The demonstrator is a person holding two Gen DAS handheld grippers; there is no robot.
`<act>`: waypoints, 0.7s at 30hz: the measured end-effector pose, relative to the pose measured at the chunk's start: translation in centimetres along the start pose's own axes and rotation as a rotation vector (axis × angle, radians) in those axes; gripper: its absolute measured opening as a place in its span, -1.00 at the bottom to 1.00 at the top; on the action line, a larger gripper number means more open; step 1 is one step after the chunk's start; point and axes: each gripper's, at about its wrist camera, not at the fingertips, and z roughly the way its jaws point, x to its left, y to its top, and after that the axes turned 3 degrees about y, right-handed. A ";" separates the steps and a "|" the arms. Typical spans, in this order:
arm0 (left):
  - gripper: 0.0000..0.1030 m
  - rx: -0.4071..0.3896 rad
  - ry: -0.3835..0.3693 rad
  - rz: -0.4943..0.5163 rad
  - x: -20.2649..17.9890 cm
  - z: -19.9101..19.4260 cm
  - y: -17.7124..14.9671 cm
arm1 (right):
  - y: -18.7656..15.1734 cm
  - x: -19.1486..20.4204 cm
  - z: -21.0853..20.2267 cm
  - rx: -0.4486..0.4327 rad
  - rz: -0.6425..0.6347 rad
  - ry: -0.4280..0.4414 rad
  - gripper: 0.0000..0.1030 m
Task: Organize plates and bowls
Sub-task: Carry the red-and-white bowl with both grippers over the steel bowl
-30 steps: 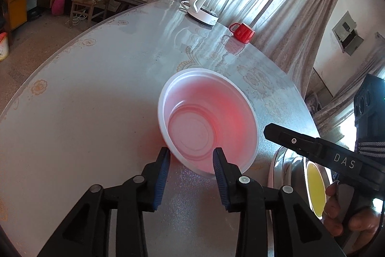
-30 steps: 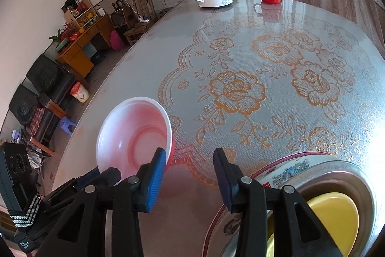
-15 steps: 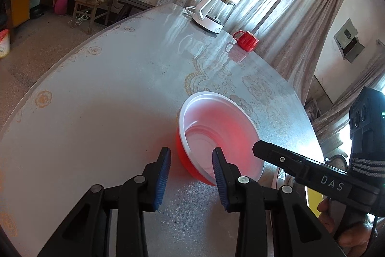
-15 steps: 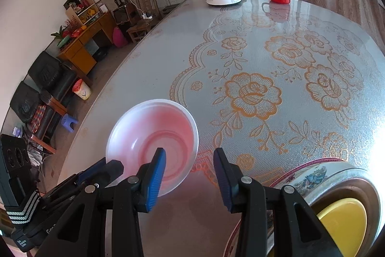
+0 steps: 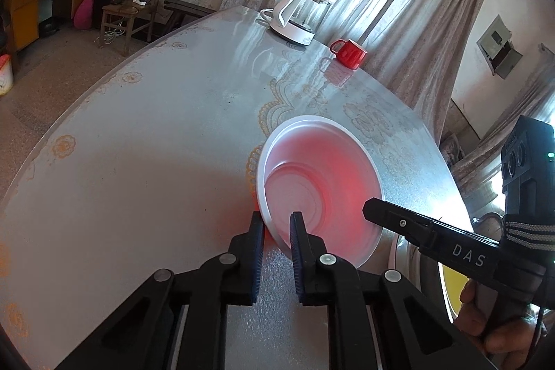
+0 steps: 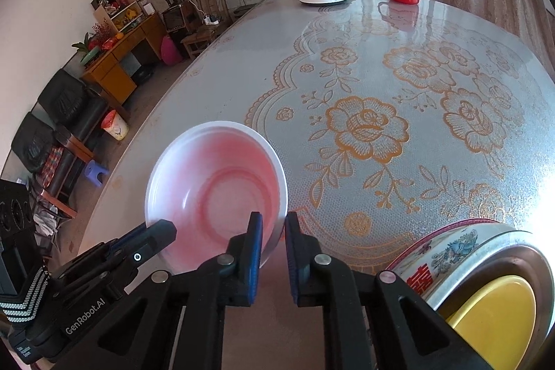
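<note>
Change: both grippers narrowed onto bowl [image 5: 322, 182] rim within the last second.
Left gripper [image 5: 276, 233]: grasping bowl's near rim.
Right gripper [image 6: 273, 233]: grasping bowl's side nearest stack [image 6: 461, 252].
Meaning: likely lift, nest on stack.

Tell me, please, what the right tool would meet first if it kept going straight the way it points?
Nothing new: the right tool already straddles the rim of the red bowl. Past the rim lies the floral table, probably next, though depth is unclear.
</note>
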 end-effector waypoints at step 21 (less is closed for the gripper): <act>-0.72 -0.030 -0.069 0.069 -2.8 -3.3 -1.5 | -2.4 -1.0 -4.3 -0.077 0.011 0.056 -0.77</act>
